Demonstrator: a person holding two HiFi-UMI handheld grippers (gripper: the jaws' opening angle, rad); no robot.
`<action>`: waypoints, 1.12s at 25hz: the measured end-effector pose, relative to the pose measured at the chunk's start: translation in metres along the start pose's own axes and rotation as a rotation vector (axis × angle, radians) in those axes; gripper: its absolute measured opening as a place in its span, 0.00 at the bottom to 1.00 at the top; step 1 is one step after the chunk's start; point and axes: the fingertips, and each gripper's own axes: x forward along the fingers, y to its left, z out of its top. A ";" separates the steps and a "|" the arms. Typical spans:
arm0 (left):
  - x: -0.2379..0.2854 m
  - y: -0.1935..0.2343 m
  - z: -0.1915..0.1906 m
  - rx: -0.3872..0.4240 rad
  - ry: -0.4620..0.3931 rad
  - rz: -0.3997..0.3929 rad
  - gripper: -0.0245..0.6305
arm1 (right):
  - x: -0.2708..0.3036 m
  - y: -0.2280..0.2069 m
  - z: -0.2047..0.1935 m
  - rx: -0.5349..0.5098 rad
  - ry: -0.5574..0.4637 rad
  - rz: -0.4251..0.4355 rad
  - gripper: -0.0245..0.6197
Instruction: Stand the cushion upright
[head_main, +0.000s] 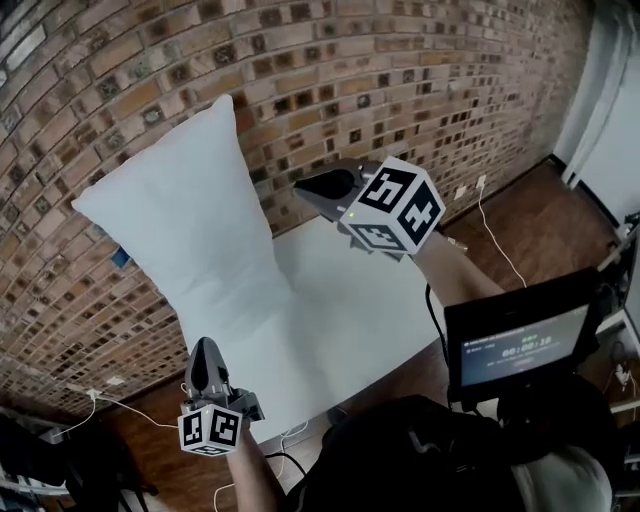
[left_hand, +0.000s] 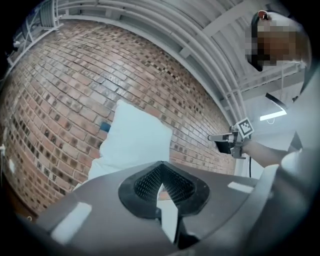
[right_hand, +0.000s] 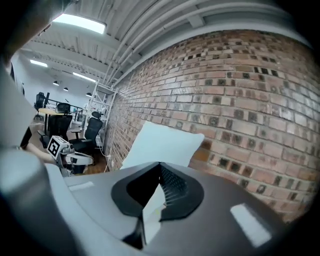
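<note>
Cushion, white, rectangular: set on end on the white table, upper part leaning on the brick wall, creased at the waist, lower edge close to the table's near side. Left gripper: jaws clenched, nothing between them, held low near the cushion's lower left corner, no contact evident. Right gripper: jaws clenched likewise, empty, raised over the table, apart from the cushion's right edge. Judged risks: slump or fold at the creased waist, from soft filling with support only at the wall; forward slide of the base across the smooth tabletop toward the near side; toppling from a stray knock by either gripper, both being close. Small blue item behind the cushion's left edge, kind not identifiable. Count: cushion, one; grippers, two; table, one; monitor, one, lit, at lower right; blue item, one.
</note>
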 end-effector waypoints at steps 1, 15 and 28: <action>-0.001 -0.010 0.005 0.023 0.001 -0.012 0.04 | -0.006 0.001 -0.007 0.023 -0.005 0.008 0.05; -0.049 -0.092 0.033 0.258 0.074 0.070 0.04 | -0.074 0.014 -0.069 0.190 -0.083 0.085 0.05; -0.086 -0.073 0.033 0.280 0.153 -0.002 0.04 | -0.090 0.076 -0.062 0.270 -0.126 0.021 0.05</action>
